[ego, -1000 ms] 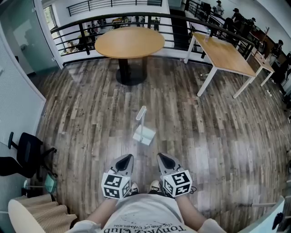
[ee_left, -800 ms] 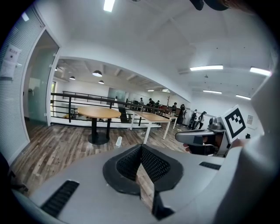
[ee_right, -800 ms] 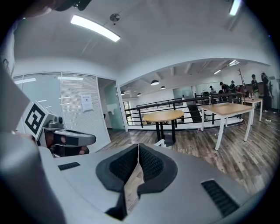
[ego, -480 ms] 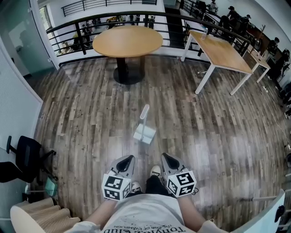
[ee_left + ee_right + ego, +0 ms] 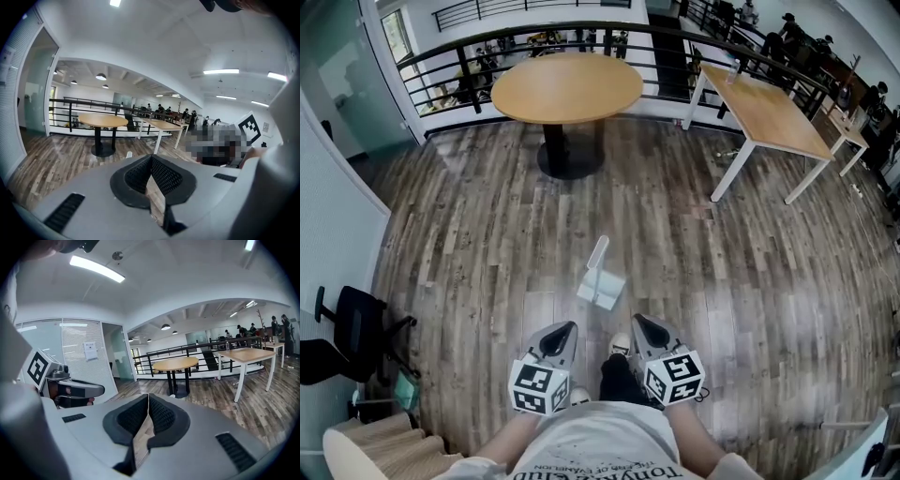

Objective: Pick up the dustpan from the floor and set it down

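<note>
— Dustpan (image 5: pixel 601 284): where was it seen?
— On the floor (image 5: pixel 478 244), at twelve o'clock from the left gripper (image 5: pixel 563 330) and right gripper (image 5: pixel 641 324), apart from both. Its handle was pointed away, toward twelve to one o'clock.
— Which gripper was judged nearer?
— Neither; it lay about midway ahead of them. Both sets of jaws were closed, with nothing held.

the dustpan (image 5: pixel 129 154) is mostly hidden behind the left gripper (image 5: pixel 151 156); only its handle tip shows, just left of the jaws.
</note>
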The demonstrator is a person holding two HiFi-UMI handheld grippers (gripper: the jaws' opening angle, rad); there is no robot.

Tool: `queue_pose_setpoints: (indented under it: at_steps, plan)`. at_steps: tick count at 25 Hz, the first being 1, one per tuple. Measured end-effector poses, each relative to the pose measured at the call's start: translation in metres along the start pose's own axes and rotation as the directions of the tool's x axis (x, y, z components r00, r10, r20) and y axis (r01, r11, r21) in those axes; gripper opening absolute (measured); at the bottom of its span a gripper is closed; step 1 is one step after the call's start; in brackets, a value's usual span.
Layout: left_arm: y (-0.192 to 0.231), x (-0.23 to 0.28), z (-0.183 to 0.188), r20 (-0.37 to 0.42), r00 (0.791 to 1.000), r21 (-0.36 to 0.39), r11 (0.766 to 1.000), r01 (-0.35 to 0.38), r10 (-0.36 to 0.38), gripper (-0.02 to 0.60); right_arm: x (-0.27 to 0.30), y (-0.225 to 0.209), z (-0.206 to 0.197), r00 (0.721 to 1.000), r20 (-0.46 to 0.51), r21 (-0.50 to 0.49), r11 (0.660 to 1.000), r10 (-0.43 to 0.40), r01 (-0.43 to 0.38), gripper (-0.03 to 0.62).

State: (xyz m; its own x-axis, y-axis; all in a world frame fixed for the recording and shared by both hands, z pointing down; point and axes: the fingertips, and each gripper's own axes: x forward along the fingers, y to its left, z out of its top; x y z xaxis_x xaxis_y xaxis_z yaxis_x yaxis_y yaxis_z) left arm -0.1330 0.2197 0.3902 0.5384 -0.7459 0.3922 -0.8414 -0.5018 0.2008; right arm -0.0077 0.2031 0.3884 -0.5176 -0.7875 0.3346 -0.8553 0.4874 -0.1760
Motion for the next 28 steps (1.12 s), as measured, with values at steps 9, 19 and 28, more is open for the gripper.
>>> queue_pose_setpoints:
  at_steps: [9, 19, 28]
  plan:
    - [0.019, 0.101, 0.058, 0.027, 0.998, 0.007, 0.999, -0.052, 0.051, 0.023, 0.064, -0.094, 0.053, 0.999, 0.015, -0.037, 0.998, 0.048, -0.047, 0.026]
    - [0.015, 0.175, 0.096, 0.027, 0.996, -0.003, 0.996, -0.086, 0.086, 0.023, 0.098, -0.159, 0.074, 0.996, 0.000, -0.022, 0.995, 0.093, -0.093, 0.026]
    - [0.042, 0.194, 0.110, 0.013, 0.996, 0.005, 0.996, -0.085, 0.085, 0.023, 0.132, -0.166, 0.090, 0.996, 0.005, -0.004, 0.996, 0.087, -0.087, 0.026]
